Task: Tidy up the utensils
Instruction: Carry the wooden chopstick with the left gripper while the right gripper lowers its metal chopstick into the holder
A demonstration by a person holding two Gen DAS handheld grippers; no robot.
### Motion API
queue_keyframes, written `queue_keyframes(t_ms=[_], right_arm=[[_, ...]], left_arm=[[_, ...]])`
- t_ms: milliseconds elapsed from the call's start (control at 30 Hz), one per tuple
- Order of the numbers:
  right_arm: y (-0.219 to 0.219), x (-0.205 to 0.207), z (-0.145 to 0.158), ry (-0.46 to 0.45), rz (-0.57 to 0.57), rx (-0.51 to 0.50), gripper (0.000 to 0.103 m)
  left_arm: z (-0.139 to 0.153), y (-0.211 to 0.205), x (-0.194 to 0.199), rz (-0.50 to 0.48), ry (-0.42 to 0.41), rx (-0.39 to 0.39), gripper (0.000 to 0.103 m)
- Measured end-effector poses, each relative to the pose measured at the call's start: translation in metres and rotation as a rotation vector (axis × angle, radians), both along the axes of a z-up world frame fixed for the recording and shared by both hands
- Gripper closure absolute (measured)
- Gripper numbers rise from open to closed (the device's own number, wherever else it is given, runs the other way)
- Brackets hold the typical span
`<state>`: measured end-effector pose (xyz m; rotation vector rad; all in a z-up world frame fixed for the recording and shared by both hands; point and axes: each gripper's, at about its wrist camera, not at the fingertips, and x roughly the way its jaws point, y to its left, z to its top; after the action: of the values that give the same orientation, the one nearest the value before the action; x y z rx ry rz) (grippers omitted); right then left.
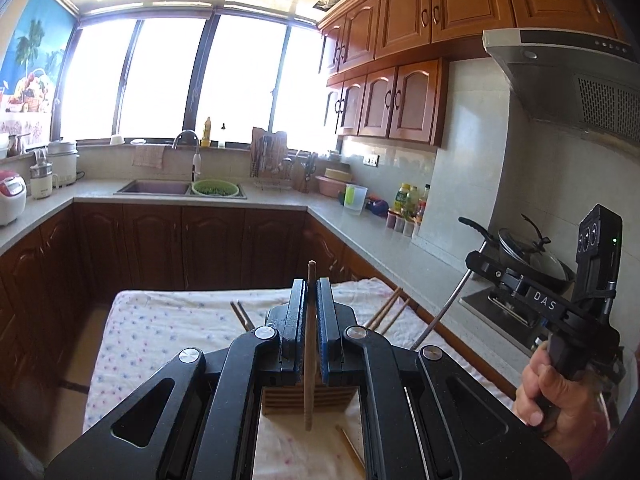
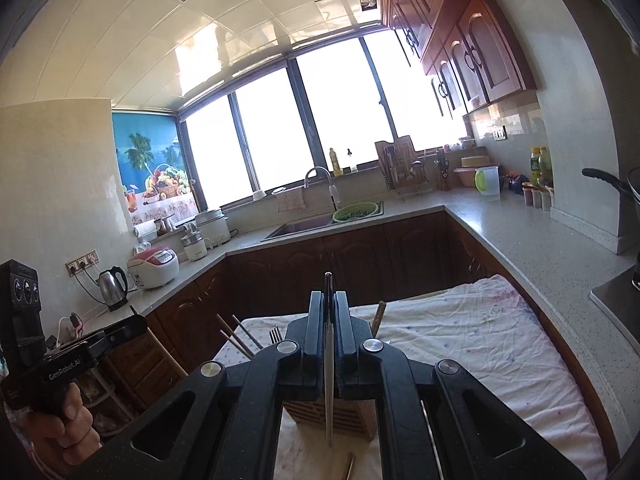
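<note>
My left gripper [image 1: 310,285] is shut on a wooden chopstick [image 1: 309,380] that stands upright between its pads. Below it a slatted wooden holder [image 1: 280,400] sits on the floral cloth [image 1: 160,328]. More chopsticks [image 1: 387,310] lean out of the holder. My right gripper [image 2: 329,297] is shut on a thin steel utensil [image 2: 329,392], also upright above the holder [image 2: 352,418]. A fork [image 2: 275,334] and chopsticks [image 2: 239,336] stick up from it. The left wrist view shows the right gripper [image 1: 476,260] raised at the right, the steel utensil [image 1: 438,320] slanting down from it.
One chopstick [image 1: 351,446] and a metal piece [image 2: 351,465] lie on the cloth near the holder. A stone counter [image 2: 540,248] runs along the right, with a pan [image 1: 532,260] on the stove. Sink [image 1: 154,188] and green colander [image 1: 215,189] sit under the window.
</note>
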<state>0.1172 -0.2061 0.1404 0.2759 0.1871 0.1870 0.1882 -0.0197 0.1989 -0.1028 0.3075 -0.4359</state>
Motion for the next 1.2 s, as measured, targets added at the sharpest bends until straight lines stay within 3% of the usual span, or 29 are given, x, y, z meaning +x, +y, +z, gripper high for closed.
queue_keyframes(t_ms=[167,333,633,1200], right_arm=[[0.006,0.023,0.016,-0.049,-0.019,-0.011,0.099],[0.011,0.045,0.013,-0.059,-0.052,-0.033,0.099],[0.014,0.067,-0.018,-0.022,-0.079,-0.046,0.099],[0.016,0.078,-0.074,0.131,-0.047,-0.035,0.099]], left_arm=[[0.014,-0.002,0.026,0.028,-0.043,-0.014,0.099],[0.009,-0.004,0.054,0.068,-0.052,-0.044,0.099],[-0.042,-0.003,0.078,0.142,-0.013,-0.095,0.099],[-0.101,-0.017,0.072,0.094,0.110,-0.028,0.098]])
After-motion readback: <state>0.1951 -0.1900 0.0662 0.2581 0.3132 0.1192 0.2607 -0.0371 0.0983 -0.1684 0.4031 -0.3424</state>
